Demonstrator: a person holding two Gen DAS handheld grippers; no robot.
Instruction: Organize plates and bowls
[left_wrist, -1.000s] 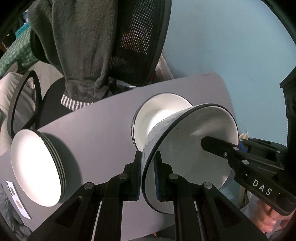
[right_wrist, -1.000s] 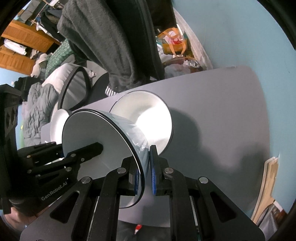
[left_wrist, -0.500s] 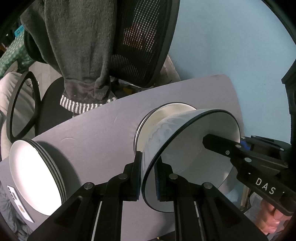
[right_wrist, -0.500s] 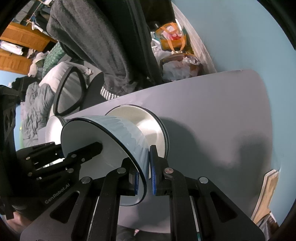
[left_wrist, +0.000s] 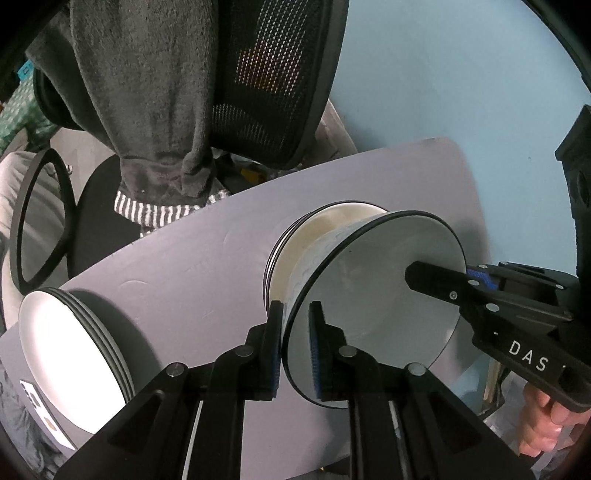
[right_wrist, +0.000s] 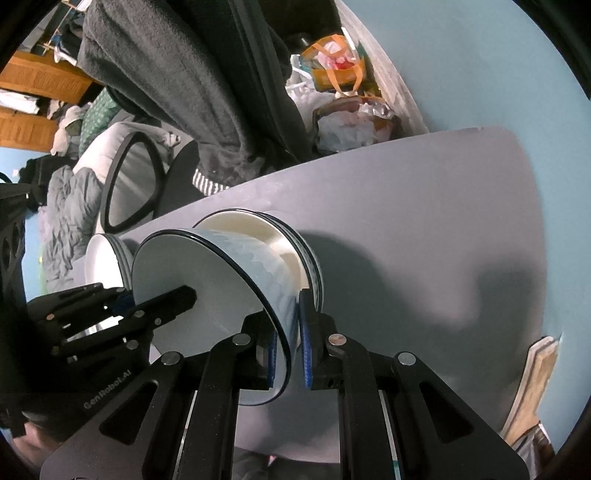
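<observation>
A white bowl with a dark rim and pale blue ribbed outside (left_wrist: 369, 306) (right_wrist: 207, 280) is held by both grippers at opposite sides of its rim. Its base rests inside the top of a stack of matching bowls (left_wrist: 321, 229) (right_wrist: 243, 229) on the grey table (left_wrist: 184, 266). My left gripper (left_wrist: 295, 350) (right_wrist: 147, 299) straddles the near rim, and its jaws are opening while the pads still touch the wall. My right gripper (right_wrist: 288, 343) (left_wrist: 461, 277) is shut on the opposite rim. A stack of white plates (left_wrist: 70, 362) (right_wrist: 99, 258) stands at the table's left end.
A black mesh chair (left_wrist: 273, 74) draped with a grey garment (left_wrist: 155, 92) stands behind the table. Bags (right_wrist: 332, 74) lie beyond it by the blue wall (left_wrist: 461, 74). A white card (left_wrist: 37, 402) lies near the plates. A hand (left_wrist: 546, 421) grips the right tool.
Both grippers carried the bowl down and away toward the bowl stack. Its base now sits in the top bowl, hiding most of that bowl's inside.
</observation>
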